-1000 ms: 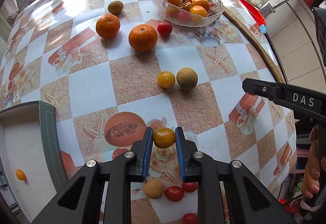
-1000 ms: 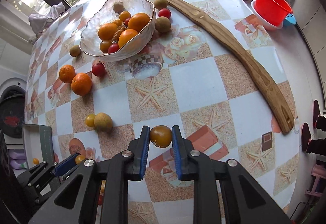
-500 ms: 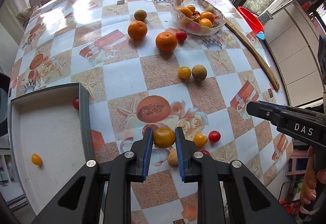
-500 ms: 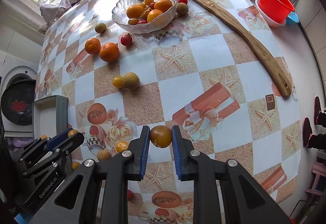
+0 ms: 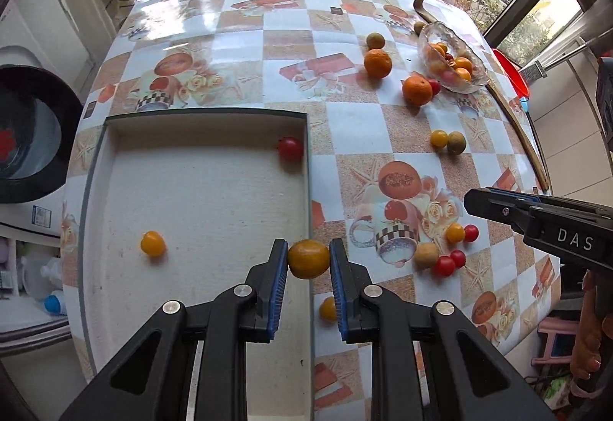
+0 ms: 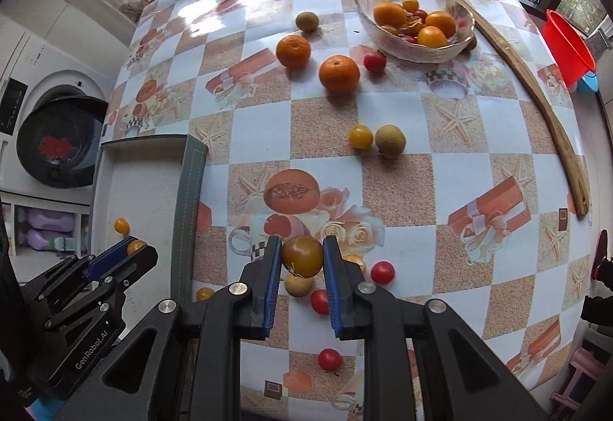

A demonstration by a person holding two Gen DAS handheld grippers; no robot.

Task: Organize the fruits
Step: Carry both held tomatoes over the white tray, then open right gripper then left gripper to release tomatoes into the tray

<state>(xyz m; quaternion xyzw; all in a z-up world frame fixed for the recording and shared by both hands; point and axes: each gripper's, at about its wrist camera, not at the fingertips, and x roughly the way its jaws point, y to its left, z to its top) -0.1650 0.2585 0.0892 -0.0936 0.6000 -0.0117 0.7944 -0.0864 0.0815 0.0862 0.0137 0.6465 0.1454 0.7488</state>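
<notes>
Over the tray's (image 5: 199, 191) right wall, we grip a yellow tomato (image 5: 308, 259) in our left claw (image 5: 308, 262). Our right claw (image 6: 302, 256) pinches a darker tomato (image 6: 302, 255) above the table (image 6: 402, 191).

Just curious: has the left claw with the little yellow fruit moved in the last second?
Yes. The left gripper has swung left: its yellow tomato now hangs at the tray wall.
</notes>
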